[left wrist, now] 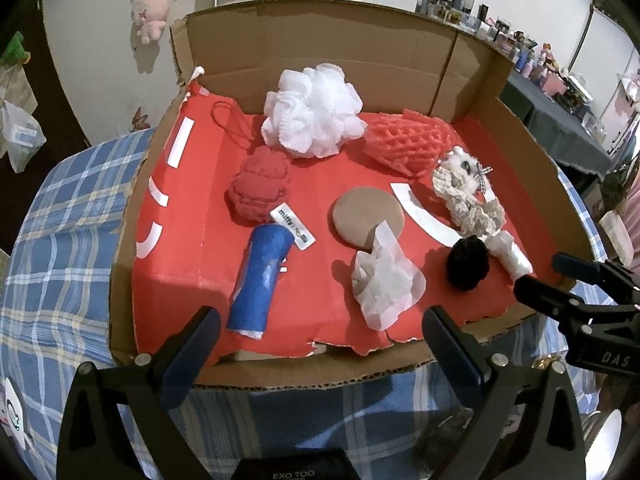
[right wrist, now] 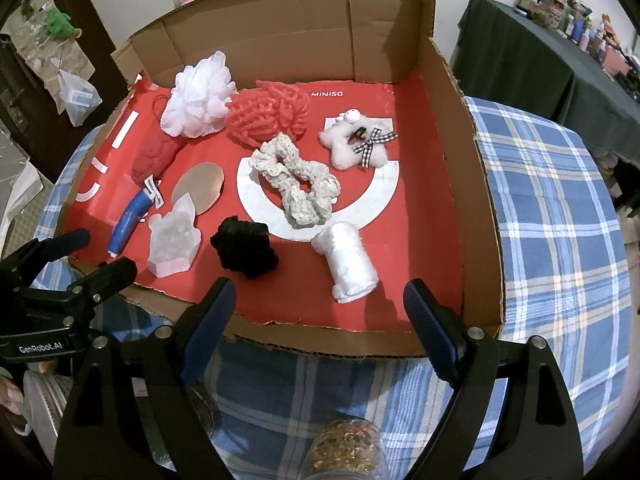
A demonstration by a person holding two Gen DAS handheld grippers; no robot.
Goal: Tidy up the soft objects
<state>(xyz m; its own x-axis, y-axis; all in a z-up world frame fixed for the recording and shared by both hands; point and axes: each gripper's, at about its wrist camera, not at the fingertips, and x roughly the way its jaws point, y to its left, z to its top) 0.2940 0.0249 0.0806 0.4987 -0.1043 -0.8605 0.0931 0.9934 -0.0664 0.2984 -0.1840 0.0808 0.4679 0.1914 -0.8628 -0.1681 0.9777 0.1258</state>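
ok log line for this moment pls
left gripper: open, empty | right gripper: open, empty | both at box near edge | nearest right: white roll, black scrunchie | nothing picked yet

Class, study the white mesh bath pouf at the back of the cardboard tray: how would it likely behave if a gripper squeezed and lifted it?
The white mesh bath pouf is bunched netting, so it would probably squash between the fingers instead of resisting. It looks airy, so likely light for its bulk. Its ruffled surface should give grip, and it seems unlikely to roll far on the cardboard tray.
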